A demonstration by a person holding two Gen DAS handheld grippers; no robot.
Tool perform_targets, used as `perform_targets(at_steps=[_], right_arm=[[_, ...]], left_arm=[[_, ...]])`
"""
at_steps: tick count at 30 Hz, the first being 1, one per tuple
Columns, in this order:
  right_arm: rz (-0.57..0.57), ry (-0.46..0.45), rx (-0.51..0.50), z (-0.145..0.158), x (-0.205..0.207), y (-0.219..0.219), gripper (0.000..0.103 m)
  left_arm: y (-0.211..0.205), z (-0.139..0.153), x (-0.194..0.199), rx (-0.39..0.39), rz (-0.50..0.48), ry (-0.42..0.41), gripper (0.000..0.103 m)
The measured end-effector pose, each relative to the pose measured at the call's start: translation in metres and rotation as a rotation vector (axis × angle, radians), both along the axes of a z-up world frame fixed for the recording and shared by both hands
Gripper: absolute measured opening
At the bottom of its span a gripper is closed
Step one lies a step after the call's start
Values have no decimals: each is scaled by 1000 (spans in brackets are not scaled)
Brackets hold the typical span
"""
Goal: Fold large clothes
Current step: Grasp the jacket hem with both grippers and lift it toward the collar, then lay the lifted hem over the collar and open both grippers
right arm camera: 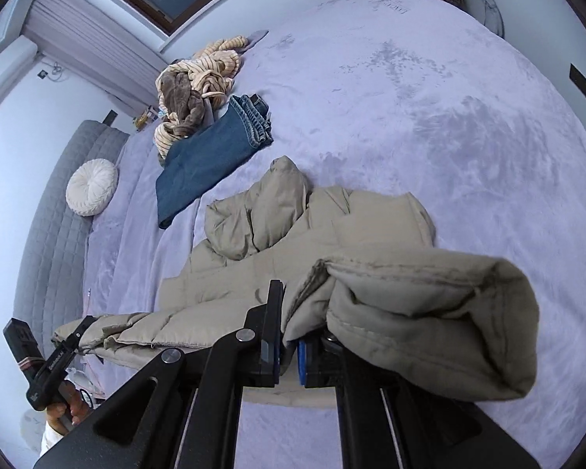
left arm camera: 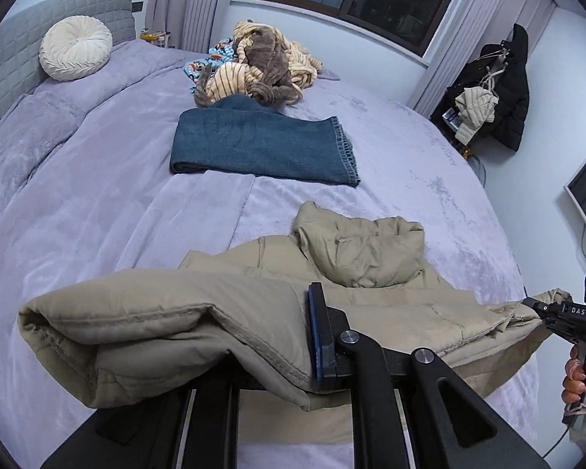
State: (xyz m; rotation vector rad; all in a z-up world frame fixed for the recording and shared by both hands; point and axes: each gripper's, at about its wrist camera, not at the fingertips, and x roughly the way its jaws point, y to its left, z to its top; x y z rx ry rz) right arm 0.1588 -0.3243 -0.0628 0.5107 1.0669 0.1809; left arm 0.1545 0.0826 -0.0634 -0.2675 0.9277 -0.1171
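Note:
A beige padded jacket [left arm camera: 371, 258] lies on the lilac bed [left arm camera: 117, 195], hood toward the middle of the bed. My left gripper [left arm camera: 293, 336] is shut on the jacket's near hem corner, and the fabric drapes over the left finger and hides it. My right gripper [right arm camera: 291, 336] is shut on the other hem corner of the jacket [right arm camera: 293, 226], with cloth bulging to the right of the fingers. Each gripper shows in the other's view: the right gripper [left arm camera: 535, 306] at the far right, the left gripper [right arm camera: 80, 330] at the lower left. The hem is stretched between them, lifted slightly.
Folded blue jeans [left arm camera: 261, 144] lie beyond the jacket. A heap of striped and brown clothes [left arm camera: 261, 66] sits behind them near the window. A round white cushion [left arm camera: 76, 47] rests by the grey headboard [left arm camera: 4, 58]. Dark coats [left arm camera: 500, 90] hang at the right wall.

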Motion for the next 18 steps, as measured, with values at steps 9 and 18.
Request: perform_targets(at_steps=[9, 18], right_arm=[[-58, 84, -6, -84, 81, 2, 6], [-102, 147, 41, -140, 117, -5, 9]], left_arm=[[-7, -98, 91, 71, -38, 158, 16], [-10, -144, 123, 80, -53, 231, 16]])
